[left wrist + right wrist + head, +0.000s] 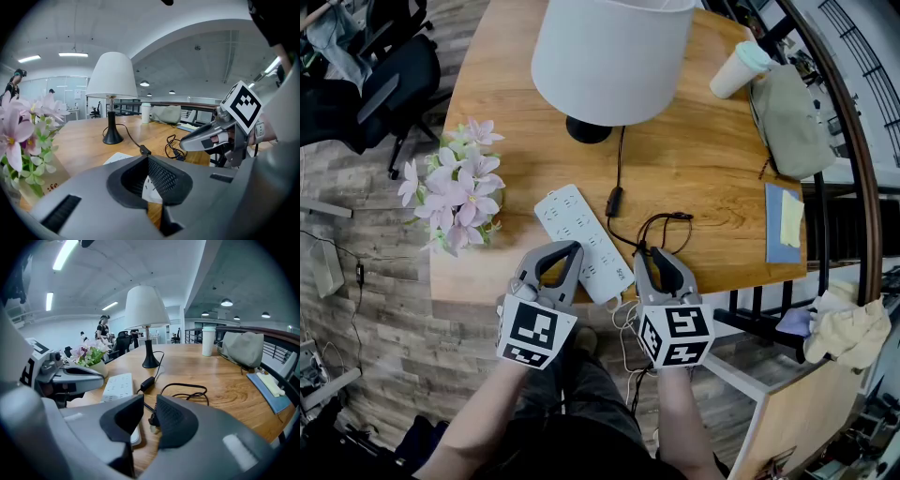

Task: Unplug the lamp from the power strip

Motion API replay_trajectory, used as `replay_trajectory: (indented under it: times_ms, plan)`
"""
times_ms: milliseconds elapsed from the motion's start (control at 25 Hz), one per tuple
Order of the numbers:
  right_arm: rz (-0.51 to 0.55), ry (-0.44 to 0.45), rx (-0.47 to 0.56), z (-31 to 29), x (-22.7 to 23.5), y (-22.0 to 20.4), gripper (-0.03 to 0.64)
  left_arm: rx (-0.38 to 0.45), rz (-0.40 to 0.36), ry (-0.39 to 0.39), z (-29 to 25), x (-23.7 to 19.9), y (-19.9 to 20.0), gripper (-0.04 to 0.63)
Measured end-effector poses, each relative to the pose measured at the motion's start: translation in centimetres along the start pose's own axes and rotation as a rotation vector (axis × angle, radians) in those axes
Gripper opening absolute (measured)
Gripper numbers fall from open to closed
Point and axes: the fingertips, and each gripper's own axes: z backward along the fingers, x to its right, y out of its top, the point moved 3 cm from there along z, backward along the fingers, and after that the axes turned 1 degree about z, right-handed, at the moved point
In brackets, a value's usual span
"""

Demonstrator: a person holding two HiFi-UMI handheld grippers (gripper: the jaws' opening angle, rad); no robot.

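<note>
Head view: The lamp stands at the far side of the wooden surface. The white power strip lies near the front edge, between the left claw and the right claw. The black cord loops by the right claw.
Left gripper view: The left claw is closed tip to tip, with nothing in it.
Right gripper view: The right claw is a little open. The plug sits in the gap, just beside the power strip, not in it.
</note>
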Motion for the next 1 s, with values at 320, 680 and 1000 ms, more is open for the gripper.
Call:
replay_trajectory:
  times_ms: [320, 680, 1000]
  plan:
    - [0.006, 0.020, 0.078, 1.2, -0.4, 1.5, 0.064, 0.036, 0.007, 0.020, 1.1, -0.3, 1.2, -0.005]
    - [0.011, 0.069, 0.200, 3.4, -1.7, 4.2, 0.009, 0.092, 0.003, 0.057, 3.1, -0.7, 2.6, -0.005]
    - [0.005, 0.112, 0.280, 5.4, -2.2, 6.1, 0.008, 0.163, 0.033, 0.095, 5.6, -1.4, 4.1, -0.005]
